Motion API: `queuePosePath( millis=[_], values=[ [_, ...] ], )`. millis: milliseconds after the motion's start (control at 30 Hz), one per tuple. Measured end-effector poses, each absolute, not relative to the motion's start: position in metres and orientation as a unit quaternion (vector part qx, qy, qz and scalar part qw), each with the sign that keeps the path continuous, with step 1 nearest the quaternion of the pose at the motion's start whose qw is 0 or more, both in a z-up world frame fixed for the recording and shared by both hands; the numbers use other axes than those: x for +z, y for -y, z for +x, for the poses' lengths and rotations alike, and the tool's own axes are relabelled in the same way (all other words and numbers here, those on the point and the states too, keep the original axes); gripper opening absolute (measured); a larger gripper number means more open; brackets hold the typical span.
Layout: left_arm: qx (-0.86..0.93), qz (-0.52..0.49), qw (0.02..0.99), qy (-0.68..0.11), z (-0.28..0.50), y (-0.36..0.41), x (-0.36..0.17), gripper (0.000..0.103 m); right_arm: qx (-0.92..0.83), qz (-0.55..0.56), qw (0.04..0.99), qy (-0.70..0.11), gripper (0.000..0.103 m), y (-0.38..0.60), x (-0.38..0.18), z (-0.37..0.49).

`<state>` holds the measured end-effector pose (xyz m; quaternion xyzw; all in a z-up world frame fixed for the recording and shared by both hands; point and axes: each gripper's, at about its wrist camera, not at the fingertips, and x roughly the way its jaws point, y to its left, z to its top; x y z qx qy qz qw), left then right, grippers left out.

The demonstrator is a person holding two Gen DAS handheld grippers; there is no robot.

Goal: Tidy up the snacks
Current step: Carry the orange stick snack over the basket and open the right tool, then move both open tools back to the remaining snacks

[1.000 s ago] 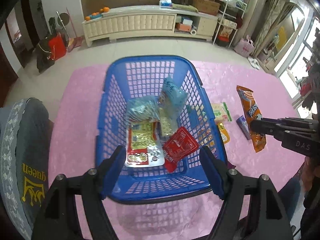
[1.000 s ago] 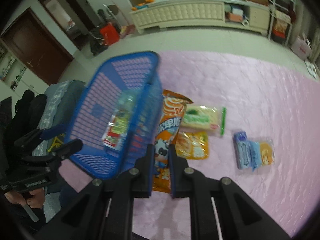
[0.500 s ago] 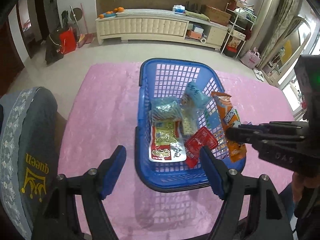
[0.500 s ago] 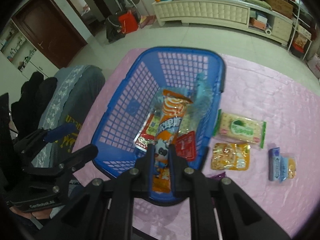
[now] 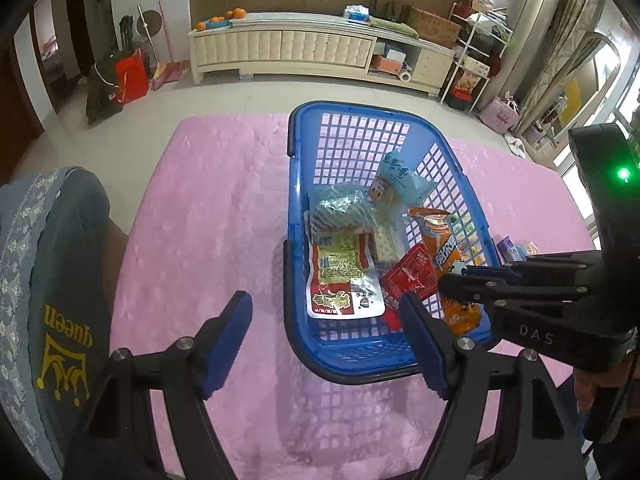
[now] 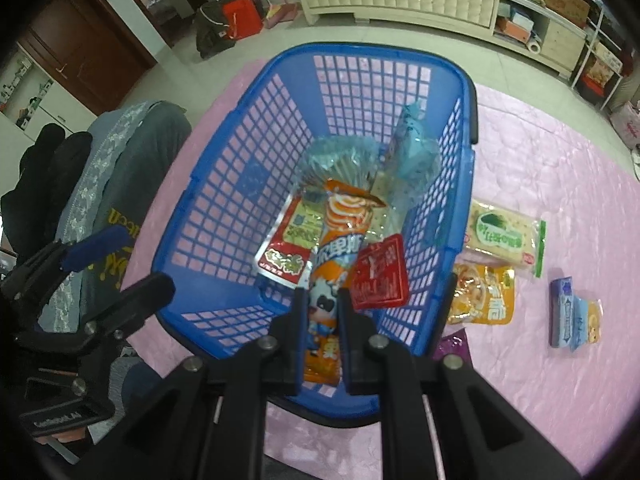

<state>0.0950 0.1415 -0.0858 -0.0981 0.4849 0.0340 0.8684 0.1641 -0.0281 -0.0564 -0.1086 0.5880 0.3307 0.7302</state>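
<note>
A blue plastic basket (image 5: 294, 216) (image 6: 224, 184) stands on the pink tablecloth and holds several snack packs, among them a red pack (image 5: 412, 276) (image 6: 380, 272) and a light blue pack (image 5: 402, 178). My right gripper (image 6: 322, 300) (image 5: 444, 280) is shut on a long orange snack bag (image 6: 340, 236) (image 5: 442, 246) and holds it inside the basket, over the near right part. My left gripper (image 5: 326, 320) is open and empty, just short of the basket's near rim.
Right of the basket on the pink tablecloth (image 6: 560, 160) lie a green-and-cream cracker pack (image 6: 502, 236), an orange-yellow pack (image 6: 482, 294) and a small purple-blue pack (image 6: 566, 312). A grey chair back (image 5: 44, 280) stands at the table's left edge.
My right gripper carried the orange bag from the table, over the basket's right rim, lower into the basket. My left gripper drew back and leftward, still open.
</note>
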Motion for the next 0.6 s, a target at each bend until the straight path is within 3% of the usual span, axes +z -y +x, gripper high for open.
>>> queuePosePath(
  millis=[100,167,200,333,600],
  values=[
    [0.028,-0.098,0.87,-0.482,0.093,-0.139,-0.083,0.074,0.33,-0.115,0.727,-0.592,0.025,0.03,-0.055,0.163],
    [0.025,-0.096,0.871,-0.481,0.092,-0.134,-0.08,0.074,0.321,-0.112,0.733,-0.589,0.042,0.035,-0.05,0.164],
    [0.025,-0.093,0.872,-0.479,0.091,-0.132,-0.079,0.076,0.32,-0.107,0.738,-0.585,0.055,0.04,-0.046,0.164],
    [0.02,-0.079,0.877,-0.474,0.088,-0.119,-0.072,0.079,0.326,-0.092,0.748,-0.571,0.071,0.058,-0.031,0.162],
    [0.006,-0.057,0.887,-0.459,0.087,-0.084,-0.053,0.081,0.308,-0.096,0.776,-0.542,0.073,0.112,-0.008,0.165]
  ],
)
